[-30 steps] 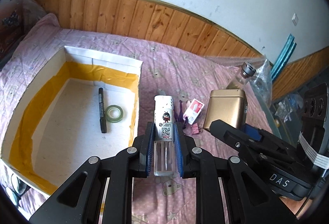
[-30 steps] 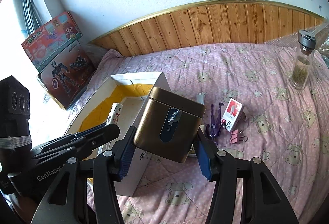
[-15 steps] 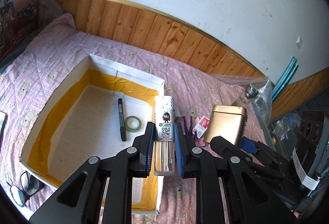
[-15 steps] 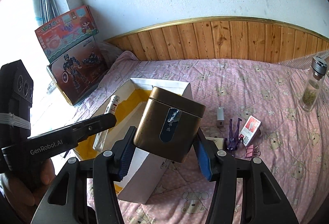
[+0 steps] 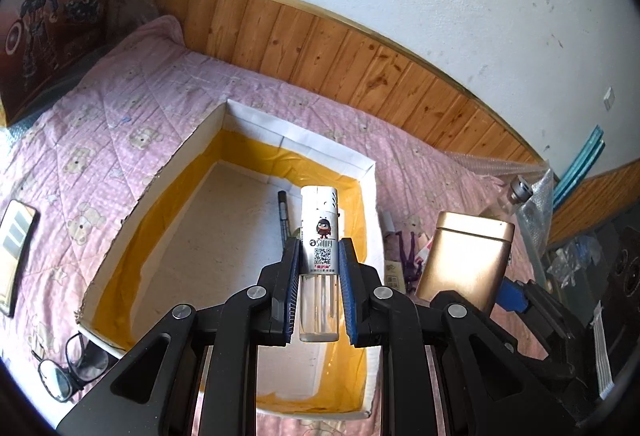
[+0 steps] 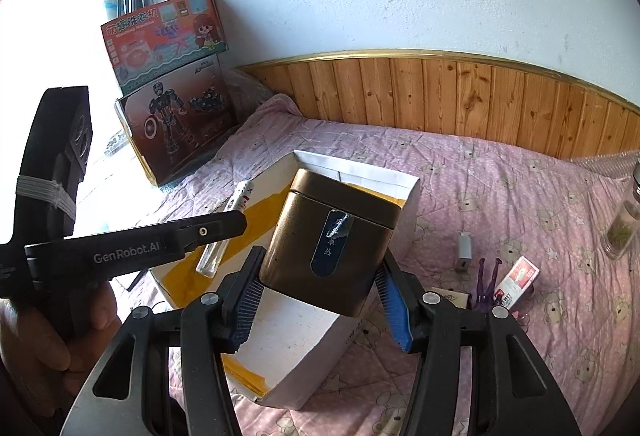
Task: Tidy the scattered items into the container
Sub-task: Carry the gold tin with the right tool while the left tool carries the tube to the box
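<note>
My left gripper (image 5: 319,272) is shut on a white and clear lighter (image 5: 320,236) and holds it above the open white box (image 5: 304,140) with yellow-taped inner walls. A black pen (image 5: 283,210) lies inside the box. My right gripper (image 6: 320,292) is shut on a gold tin (image 6: 332,240) and holds it above the box's right corner (image 6: 400,180). The tin also shows at the right in the left wrist view (image 5: 466,260). The left gripper with the lighter (image 6: 224,232) shows in the right wrist view.
On the pink quilt (image 6: 500,188) right of the box lie a white charger (image 6: 464,250), a purple clip (image 6: 486,282), a red and white packet (image 6: 518,280) and a glass bottle (image 6: 624,224). Glasses (image 5: 68,368) and a phone (image 5: 14,248) lie left of the box. Toy boxes (image 6: 172,100) stand by the wall.
Both grippers have risen and moved left with their loads, from beside the box to above it. The scattered items on the quilt now look further away.
</note>
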The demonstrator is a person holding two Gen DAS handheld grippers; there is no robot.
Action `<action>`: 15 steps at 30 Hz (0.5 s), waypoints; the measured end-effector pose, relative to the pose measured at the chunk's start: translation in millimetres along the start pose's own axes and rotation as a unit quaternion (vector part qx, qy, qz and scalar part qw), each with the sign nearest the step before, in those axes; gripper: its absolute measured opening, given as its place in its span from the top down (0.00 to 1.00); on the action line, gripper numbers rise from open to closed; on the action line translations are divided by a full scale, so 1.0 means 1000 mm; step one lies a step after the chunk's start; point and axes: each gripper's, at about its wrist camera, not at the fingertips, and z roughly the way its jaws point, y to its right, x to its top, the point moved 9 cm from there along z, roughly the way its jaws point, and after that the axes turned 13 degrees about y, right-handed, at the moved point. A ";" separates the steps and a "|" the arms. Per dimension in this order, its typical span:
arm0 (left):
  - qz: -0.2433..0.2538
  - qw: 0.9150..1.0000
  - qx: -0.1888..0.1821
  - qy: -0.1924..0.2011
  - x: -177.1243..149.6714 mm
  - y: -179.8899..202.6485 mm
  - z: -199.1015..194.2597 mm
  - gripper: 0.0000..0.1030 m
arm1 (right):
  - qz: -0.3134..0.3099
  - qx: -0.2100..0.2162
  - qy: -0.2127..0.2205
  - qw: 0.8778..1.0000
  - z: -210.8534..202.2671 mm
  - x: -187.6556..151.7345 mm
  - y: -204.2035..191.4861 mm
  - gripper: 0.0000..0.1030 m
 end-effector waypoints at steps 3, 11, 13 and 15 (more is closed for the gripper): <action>-0.005 1.000 0.009 -0.002 0.002 -0.010 0.002 0.82 | -0.014 0.014 -0.005 1.000 0.005 -0.003 -0.013 0.46; -0.019 0.999 0.024 -0.011 0.003 -0.033 0.006 0.81 | -0.049 0.037 -0.027 0.998 0.022 -0.013 -0.042 0.46; -0.027 0.999 0.026 -0.013 0.004 -0.040 0.006 0.81 | -0.059 0.040 -0.034 0.997 0.027 -0.016 -0.046 0.46; -0.037 0.999 0.024 -0.015 0.007 -0.047 0.006 0.81 | -0.066 0.043 -0.044 0.996 0.032 -0.019 -0.049 0.46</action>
